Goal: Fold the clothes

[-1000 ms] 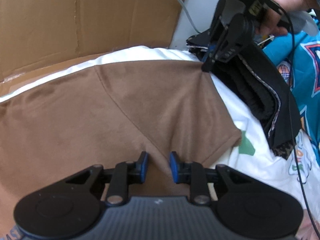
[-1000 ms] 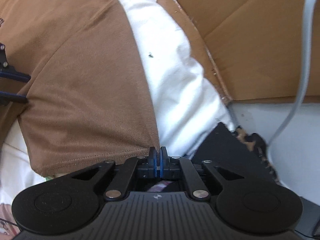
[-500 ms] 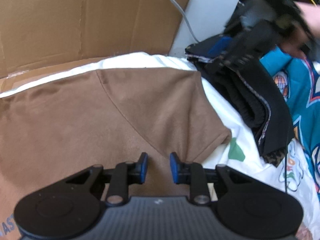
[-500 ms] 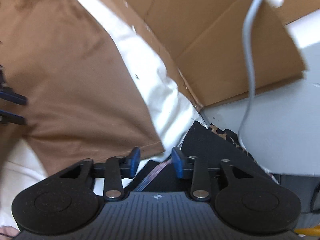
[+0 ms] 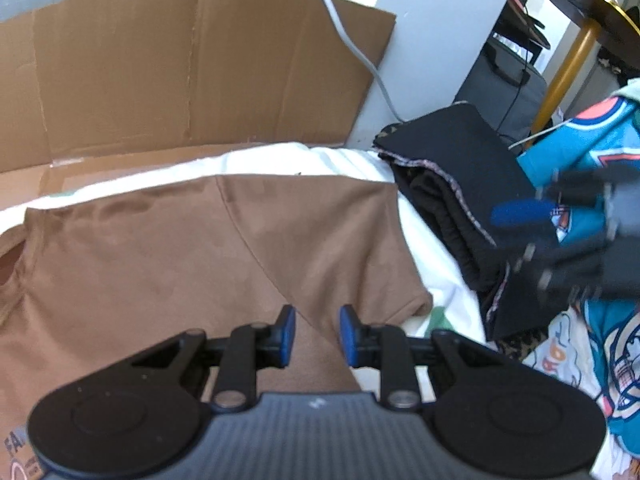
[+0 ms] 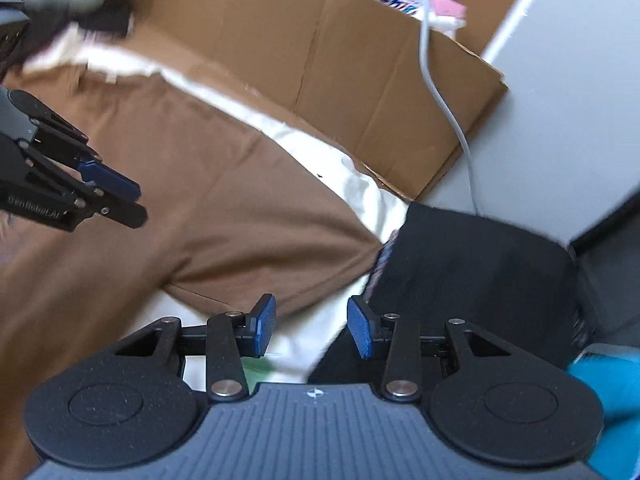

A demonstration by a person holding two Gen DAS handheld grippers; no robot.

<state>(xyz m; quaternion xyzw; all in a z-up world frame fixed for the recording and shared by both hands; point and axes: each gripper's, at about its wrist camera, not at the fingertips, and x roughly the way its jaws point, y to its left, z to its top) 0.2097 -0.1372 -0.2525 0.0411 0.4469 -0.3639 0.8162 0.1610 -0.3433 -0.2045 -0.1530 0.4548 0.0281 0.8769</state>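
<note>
**Sleeve released; both grippers open over brown T-shirt**

Released since one second ago: sleeve of brown T-shirt (image 5: 168, 256), then pinched between shut right fingers, now lying flat. Right gripper (image 6: 310, 326) drawn back and to the side, jaws parted wide, nothing between the blue pads (image 6: 264, 322); seen blurred at the right edge of the left wrist view (image 5: 532, 236), over the black folded garment (image 5: 460, 184). Left gripper (image 5: 316, 336) unchanged in spread: jaws moderately open, empty, poised just above the shirt near the underarm seam; visible from the side in the right wrist view (image 6: 120, 200).

Brown T-shirt spread flat on white bedding (image 5: 304, 158), short sleeve (image 5: 340, 248) extended toward the black folded garment, cuff edge close beside it but apart. Neck opening at far left of the left wrist view. Printed mark at lower left corner, mostly hidden by the gripper body.

Flattened cardboard (image 5: 180, 64) propped behind the bedding, against a white wall (image 5: 432, 32), grey cable (image 5: 352, 44) trailing down across both. Teal printed fabric (image 5: 600, 152) to the right of the black garment. Round dark table with yellow leg (image 5: 568, 60) in the background.
</note>
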